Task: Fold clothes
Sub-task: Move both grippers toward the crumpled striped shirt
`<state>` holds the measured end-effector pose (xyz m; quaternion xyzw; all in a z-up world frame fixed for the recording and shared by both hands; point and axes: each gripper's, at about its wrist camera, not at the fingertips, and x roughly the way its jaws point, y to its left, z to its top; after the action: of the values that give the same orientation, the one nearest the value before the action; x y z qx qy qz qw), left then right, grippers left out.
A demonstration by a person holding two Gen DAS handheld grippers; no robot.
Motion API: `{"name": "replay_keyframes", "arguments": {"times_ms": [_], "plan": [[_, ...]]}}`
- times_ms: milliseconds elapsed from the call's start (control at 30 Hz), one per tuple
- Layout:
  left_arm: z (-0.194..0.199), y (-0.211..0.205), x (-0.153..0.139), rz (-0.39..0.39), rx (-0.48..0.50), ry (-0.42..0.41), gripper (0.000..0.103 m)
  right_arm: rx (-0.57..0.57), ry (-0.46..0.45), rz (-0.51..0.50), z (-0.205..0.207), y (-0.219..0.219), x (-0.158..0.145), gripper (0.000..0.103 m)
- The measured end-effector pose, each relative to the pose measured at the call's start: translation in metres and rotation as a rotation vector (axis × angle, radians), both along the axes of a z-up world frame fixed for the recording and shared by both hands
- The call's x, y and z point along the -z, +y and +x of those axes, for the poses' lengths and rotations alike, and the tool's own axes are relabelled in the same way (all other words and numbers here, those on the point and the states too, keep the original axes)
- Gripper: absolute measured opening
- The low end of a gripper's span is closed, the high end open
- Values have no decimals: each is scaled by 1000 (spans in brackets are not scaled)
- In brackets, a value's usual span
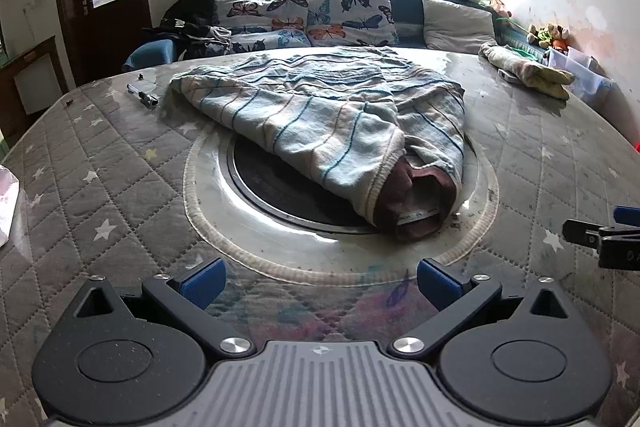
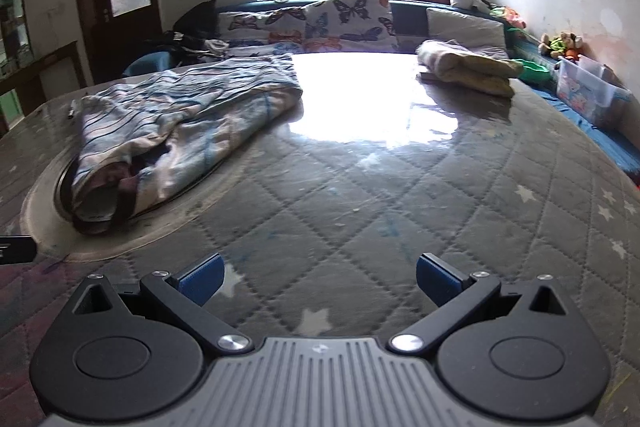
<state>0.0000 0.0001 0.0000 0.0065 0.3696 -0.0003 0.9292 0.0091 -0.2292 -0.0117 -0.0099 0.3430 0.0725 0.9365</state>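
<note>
Where glare hides tabletop [image 2: 360,99], pen [image 1: 142,95] leftward.

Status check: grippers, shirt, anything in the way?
Left gripper open, empty. Right gripper open, empty. Striped shirt half-folded on table, untouched. Path clear.

Count on desk [image 1: 120,163]: 1 striped garment [image 1: 320,115], 1 folded yellowish cloth [image 1: 528,69], 1 pen [image 1: 142,95]. Behind the desk: 2 butterfly pillows [image 1: 348,13], 1 grey pillow [image 1: 458,25], 1 clear bin [image 2: 588,93]. Tools: 2, left tool [image 1: 320,281] and right tool [image 2: 319,279], each with 2 blue pads [image 1: 202,281].
</note>
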Motion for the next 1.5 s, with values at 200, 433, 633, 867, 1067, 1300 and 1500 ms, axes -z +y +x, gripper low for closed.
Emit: {"name": "replay_keyframes", "arguments": {"times_ms": [200,433,633,867,1067,1300,1500], "plan": [[-1,-1,3,-9,-7,2,103,-36,10,2,-5,3,2,103],[-10,-12,9,1,-15,9,103,-79,21,5,-10,5,5,103],[-13,-16,12,22,-19,25,103,-112,29,3,-14,11,7,103],[-11,-17,10,37,-13,43,103,-142,32,0,-15,19,5,103],[-5,-17,7,51,-12,63,103,-157,37,-3,-14,24,6,103],[-1,-15,6,60,-12,78,103,-168,39,-6,-11,27,6,103],[3,-15,6,65,-9,89,103,-178,44,-10,-9,30,6,103]]}}
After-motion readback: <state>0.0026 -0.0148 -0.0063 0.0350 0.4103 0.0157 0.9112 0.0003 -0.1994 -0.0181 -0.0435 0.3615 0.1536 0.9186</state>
